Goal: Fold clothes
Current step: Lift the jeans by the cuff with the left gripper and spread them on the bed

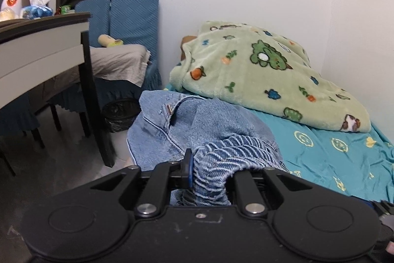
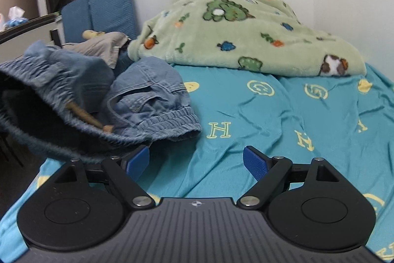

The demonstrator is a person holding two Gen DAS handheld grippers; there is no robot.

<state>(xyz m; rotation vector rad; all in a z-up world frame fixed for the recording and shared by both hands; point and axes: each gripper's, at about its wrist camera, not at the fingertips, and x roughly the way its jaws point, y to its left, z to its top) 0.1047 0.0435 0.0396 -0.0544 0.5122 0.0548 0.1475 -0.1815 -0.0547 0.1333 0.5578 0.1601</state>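
Observation:
A pair of blue denim shorts (image 1: 172, 130) with an elastic waistband is bunched at the left edge of the bed. My left gripper (image 1: 209, 174) is shut on the ribbed waistband, which fills the space between its jaws and hides the right pad. In the right wrist view the denim shorts (image 2: 145, 100) lie crumpled on the turquoise sheet (image 2: 270, 115), part of them lifted at the left, with a tan drawstring (image 2: 91, 118) showing. My right gripper (image 2: 195, 162) is open just above the sheet, nothing between its blue pads (image 2: 254, 163), its left pad close under the waistband hem.
A green fleece blanket (image 2: 234, 36) is heaped at the head of the bed against the white wall. Left of the bed stand blue-covered chairs (image 1: 133, 16), a table (image 1: 41, 46) with tissues on it and a dark waste bin (image 1: 120, 115) on the floor.

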